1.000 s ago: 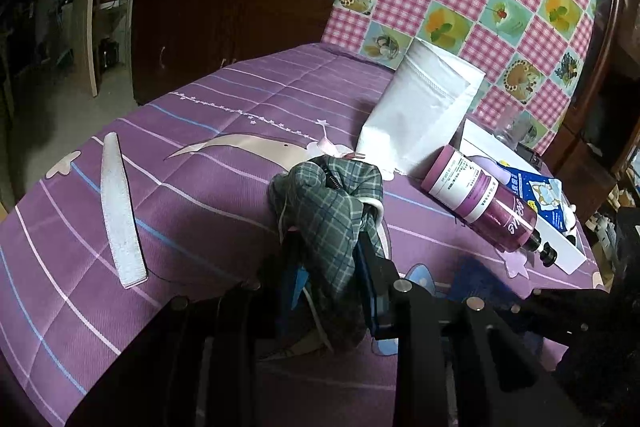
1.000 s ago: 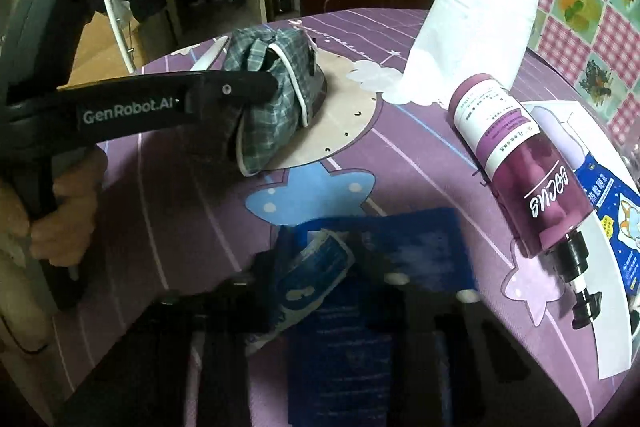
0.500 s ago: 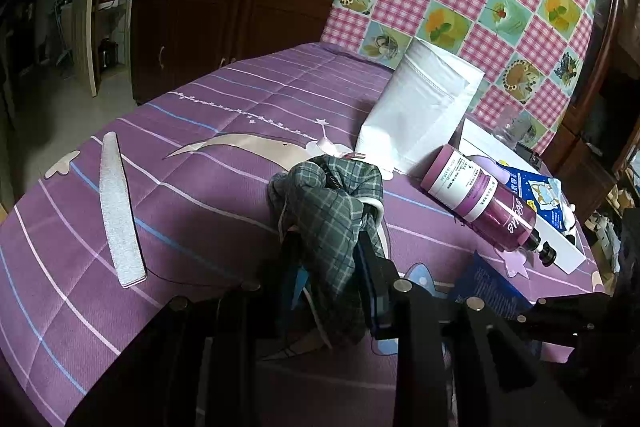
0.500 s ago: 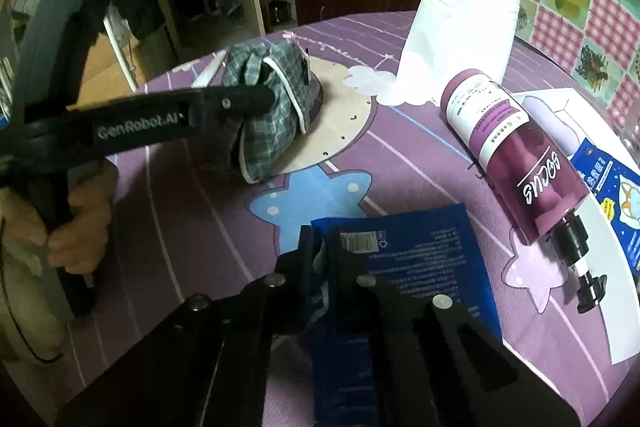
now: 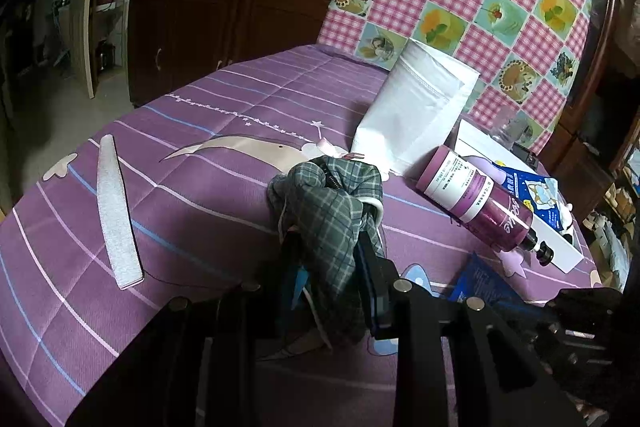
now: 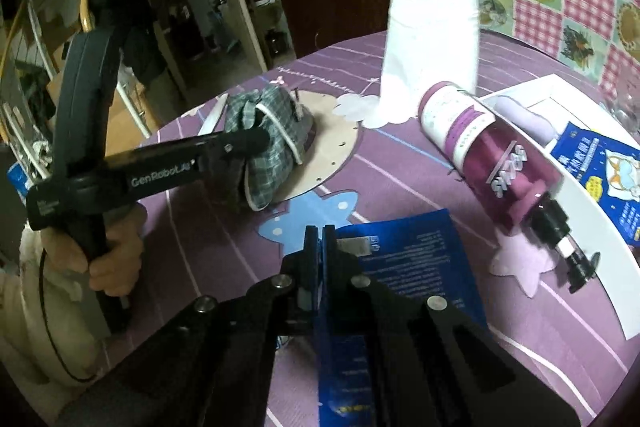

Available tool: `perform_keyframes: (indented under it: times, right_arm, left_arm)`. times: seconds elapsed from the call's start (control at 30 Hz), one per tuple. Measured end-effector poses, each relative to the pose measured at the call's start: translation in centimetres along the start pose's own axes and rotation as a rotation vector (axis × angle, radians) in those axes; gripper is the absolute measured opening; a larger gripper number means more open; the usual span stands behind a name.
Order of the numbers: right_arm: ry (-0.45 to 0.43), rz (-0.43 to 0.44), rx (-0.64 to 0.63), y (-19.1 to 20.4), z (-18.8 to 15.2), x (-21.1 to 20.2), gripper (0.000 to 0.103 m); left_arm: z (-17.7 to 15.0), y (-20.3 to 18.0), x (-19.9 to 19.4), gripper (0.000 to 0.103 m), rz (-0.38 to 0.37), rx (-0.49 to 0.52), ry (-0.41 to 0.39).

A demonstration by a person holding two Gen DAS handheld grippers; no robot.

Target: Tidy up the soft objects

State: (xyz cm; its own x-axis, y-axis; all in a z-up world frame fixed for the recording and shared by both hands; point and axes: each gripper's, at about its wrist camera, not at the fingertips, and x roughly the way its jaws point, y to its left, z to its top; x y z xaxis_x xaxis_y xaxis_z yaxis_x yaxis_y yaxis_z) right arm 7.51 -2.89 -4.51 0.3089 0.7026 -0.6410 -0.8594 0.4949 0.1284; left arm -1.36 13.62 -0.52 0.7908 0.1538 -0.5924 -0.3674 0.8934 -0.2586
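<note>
With the plaid pouch (image 5: 332, 223) pinched mid-bench in the left claw (image 5: 328, 267) and the blue packet (image 6: 400, 267) clamped by its edge at 6 o'clock in the fully closed right claw (image 6: 319, 239), a slip could probably be caused by that thin corner grip.

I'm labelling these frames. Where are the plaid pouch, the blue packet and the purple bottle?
plaid pouch (image 5: 332, 211): left wrist view, on its checked fabric above the fingers.
blue packet (image 6: 404, 267): right wrist view, on its printed face.
purple bottle (image 6: 496, 167): right wrist view, on its body beside the label.
</note>
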Motion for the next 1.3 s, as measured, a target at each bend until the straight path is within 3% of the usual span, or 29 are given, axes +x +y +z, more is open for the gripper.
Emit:
perform_keyframes:
  times: [0.63,1.13,1.3]
  right_arm:
    - [-0.129,-0.002,0.193,-3.2,0.1,-3.7,0.003]
    - [-0.207,-0.052,0.316,-6.9,-0.1,-6.4,0.003]
    - [-0.232,-0.065,0.351,-7.9,0.0,-7.2,0.003]
  left_arm:
    - [-0.4,-3.4,-1.2,0.027,-0.118,0.150,-0.063]
    - [0.7,-6.4,-2.7,0.027,-0.048,0.195,-0.083]
    - [1.6,-8.1,-3.5,0.027,-0.064,0.214,-0.081]
